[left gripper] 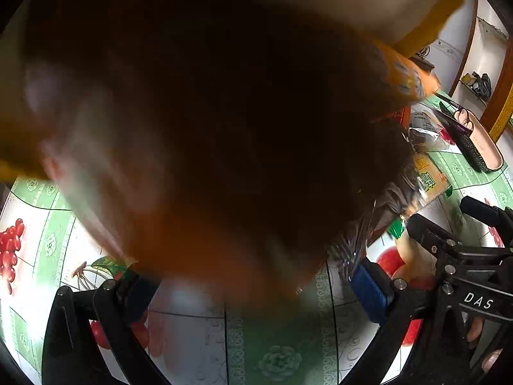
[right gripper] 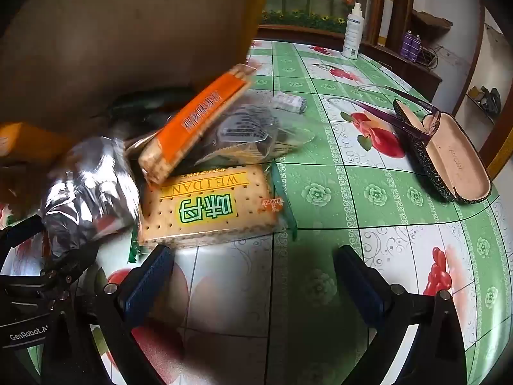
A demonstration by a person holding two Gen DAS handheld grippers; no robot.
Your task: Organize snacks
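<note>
In the right wrist view a flat cracker pack marked WEIDAN [right gripper: 208, 208] lies on the tablecloth. An orange-labelled cracker pack [right gripper: 195, 122] leans tilted over it, beside a clear wrapped snack [right gripper: 250, 131] and a small white packet [right gripper: 288, 101]. A silver foil bag [right gripper: 86, 189] sits at the left, held in my left gripper [right gripper: 57, 250]. My right gripper [right gripper: 253, 285] is open and empty, just in front of the WEIDAN pack. In the left wrist view the foil bag [left gripper: 224, 128] is a dark blur filling the frame between the blue pads [left gripper: 368, 292] of my left gripper [left gripper: 253, 288].
A brown cardboard box [right gripper: 128, 25] stands behind the snacks. An open glasses case [right gripper: 449, 157] with purple glasses [right gripper: 400, 112] lies at the right. A white spray bottle [right gripper: 352, 32] stands at the table's far edge. The floral tablecloth [right gripper: 352, 192] covers the table.
</note>
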